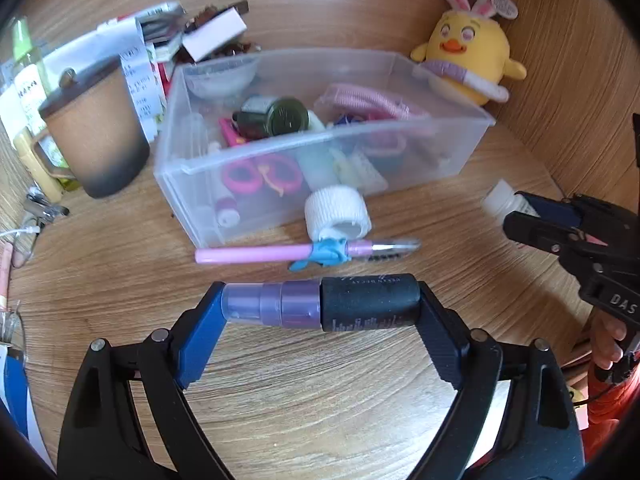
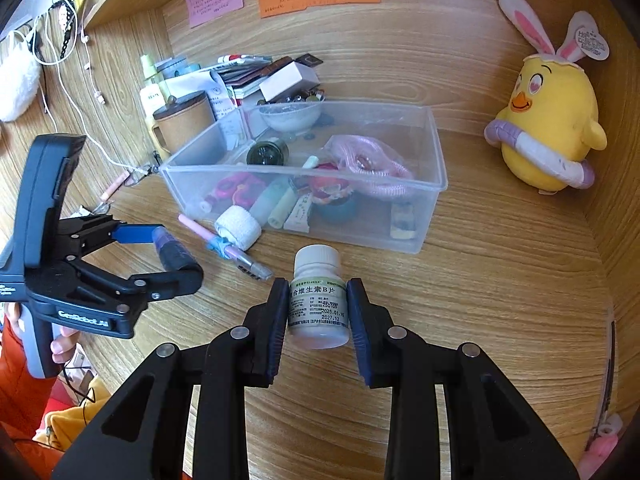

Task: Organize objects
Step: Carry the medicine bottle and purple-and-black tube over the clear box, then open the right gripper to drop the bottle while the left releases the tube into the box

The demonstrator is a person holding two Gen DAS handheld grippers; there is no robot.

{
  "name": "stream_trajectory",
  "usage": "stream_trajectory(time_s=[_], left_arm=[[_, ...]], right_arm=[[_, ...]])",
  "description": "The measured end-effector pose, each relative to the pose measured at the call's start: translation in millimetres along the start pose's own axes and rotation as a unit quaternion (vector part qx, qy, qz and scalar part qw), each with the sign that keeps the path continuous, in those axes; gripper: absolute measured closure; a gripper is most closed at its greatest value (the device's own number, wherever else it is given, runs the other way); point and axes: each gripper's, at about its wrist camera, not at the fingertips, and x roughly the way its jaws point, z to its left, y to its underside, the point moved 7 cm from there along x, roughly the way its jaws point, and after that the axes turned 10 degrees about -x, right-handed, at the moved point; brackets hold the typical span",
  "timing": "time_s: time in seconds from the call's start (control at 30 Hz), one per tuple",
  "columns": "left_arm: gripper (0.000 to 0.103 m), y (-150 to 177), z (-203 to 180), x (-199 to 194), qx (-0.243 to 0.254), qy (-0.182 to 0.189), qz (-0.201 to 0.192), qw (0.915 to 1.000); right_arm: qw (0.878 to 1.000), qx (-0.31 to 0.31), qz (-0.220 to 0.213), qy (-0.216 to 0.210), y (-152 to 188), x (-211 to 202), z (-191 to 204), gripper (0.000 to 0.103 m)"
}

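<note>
My left gripper [image 1: 320, 306] is shut end to end on a black spray bottle with a purple cap [image 1: 340, 306], held above the desk; it also shows in the right wrist view [image 2: 172, 250]. My right gripper [image 2: 318, 308] is shut on a white pill bottle [image 2: 318, 300], seen too in the left wrist view [image 1: 502, 202]. A clear plastic bin [image 1: 400, 152] [image 2: 434, 148] holds several small items. In front of it lie a white gauze roll [image 1: 338, 212] [image 2: 238, 226] and a pink pen [image 1: 260, 254] [image 2: 224, 248].
A brown lidded mug [image 1: 96, 132] [image 2: 184, 120] stands left of the bin, with a pile of papers and boxes [image 1: 160, 40] behind. A yellow plush chick [image 1: 468, 56] [image 2: 548, 128] sits at the back right. Wooden walls enclose the desk.
</note>
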Motion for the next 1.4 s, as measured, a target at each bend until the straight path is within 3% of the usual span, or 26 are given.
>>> stream_trajectory(time_s=[0.37,0.6,0.9,1.13,1.4], left_arm=[[0.013,-46.5,-4.0,-50.5,-0.013,0.016,-0.086,0.9961],[0.013,-78.4,-2.3,-56.0,-0.016,0.0,-0.113,0.9935],[0.013,-95.4,10.8,-17.5,-0.016,-0.02,-0.084,0.9961],[0.013,-96.7,4.7,-0.1,-0.001,-0.01,-0.069,0.9976],[0.013,-99.2,5.4,10.2,-0.005,0.003,-0.053,0.9986]], right_arm=[[0.998,-0.002,-0.055,0.017,-46.8,-17.9,-8.0,0.076],[0.996,-0.012,-0.08,0.028,-86.3,-17.0,-12.6,0.076],[0.998,-0.023,-0.054,0.024,-113.5,22.4,-14.5,0.076],[1.0,-0.028,-0.005,0.012,-106.6,69.2,-12.8,0.076],[0.999,-0.031,0.022,-0.008,-97.9,89.2,-10.8,0.076]])
